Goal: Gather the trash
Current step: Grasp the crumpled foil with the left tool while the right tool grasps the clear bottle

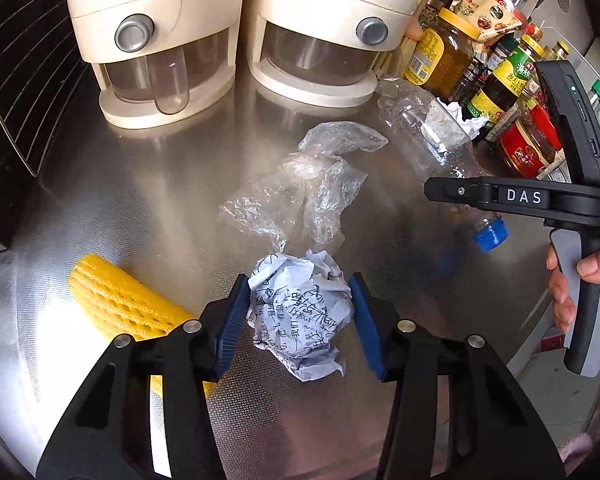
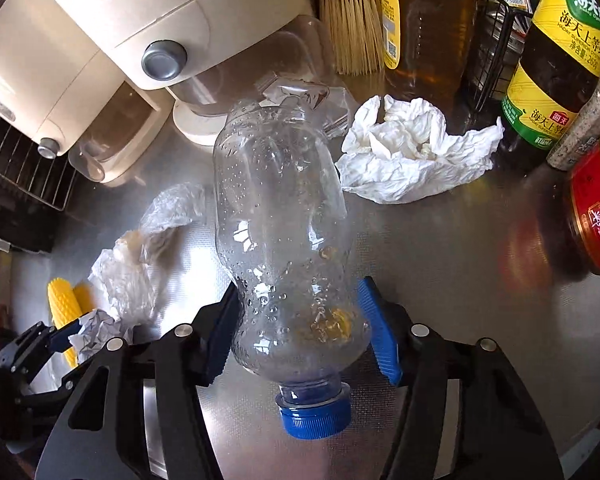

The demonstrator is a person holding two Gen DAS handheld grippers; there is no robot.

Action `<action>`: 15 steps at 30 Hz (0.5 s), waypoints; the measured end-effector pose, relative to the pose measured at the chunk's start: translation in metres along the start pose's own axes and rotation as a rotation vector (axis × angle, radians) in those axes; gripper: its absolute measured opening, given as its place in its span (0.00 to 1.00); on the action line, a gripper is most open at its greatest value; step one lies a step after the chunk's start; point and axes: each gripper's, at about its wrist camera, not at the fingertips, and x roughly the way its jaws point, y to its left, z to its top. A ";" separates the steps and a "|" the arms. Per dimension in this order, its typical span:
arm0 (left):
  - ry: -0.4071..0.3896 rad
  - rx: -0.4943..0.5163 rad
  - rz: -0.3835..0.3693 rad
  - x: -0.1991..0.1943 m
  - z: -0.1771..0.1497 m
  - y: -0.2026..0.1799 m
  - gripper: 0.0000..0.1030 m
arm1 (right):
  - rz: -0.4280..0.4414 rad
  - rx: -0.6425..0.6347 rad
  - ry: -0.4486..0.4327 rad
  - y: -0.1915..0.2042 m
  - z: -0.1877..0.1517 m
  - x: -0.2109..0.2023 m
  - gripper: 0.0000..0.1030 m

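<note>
Right wrist: bottle [image 2: 280, 216] hides pad contact; right claw [image 2: 300, 328] straddles it.

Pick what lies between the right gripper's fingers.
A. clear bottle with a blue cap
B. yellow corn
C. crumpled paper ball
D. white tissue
A: in the right wrist view the bottle lies between the right gripper fingers, blue cap toward the camera.
</note>
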 end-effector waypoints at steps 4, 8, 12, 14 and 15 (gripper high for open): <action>0.008 0.002 0.000 -0.005 -0.007 -0.005 0.41 | -0.006 -0.021 -0.003 -0.004 -0.014 -0.008 0.58; 0.010 0.001 -0.002 -0.014 -0.019 -0.013 0.39 | -0.008 -0.040 -0.011 -0.003 -0.032 -0.016 0.58; -0.006 -0.011 -0.005 -0.028 -0.031 -0.022 0.39 | 0.002 -0.043 -0.027 -0.005 -0.049 -0.031 0.58; -0.014 -0.007 -0.006 -0.037 -0.039 -0.027 0.39 | 0.010 -0.043 -0.034 -0.006 -0.058 -0.041 0.58; -0.018 -0.003 -0.007 -0.041 -0.043 -0.031 0.39 | 0.015 -0.044 -0.038 -0.007 -0.064 -0.047 0.58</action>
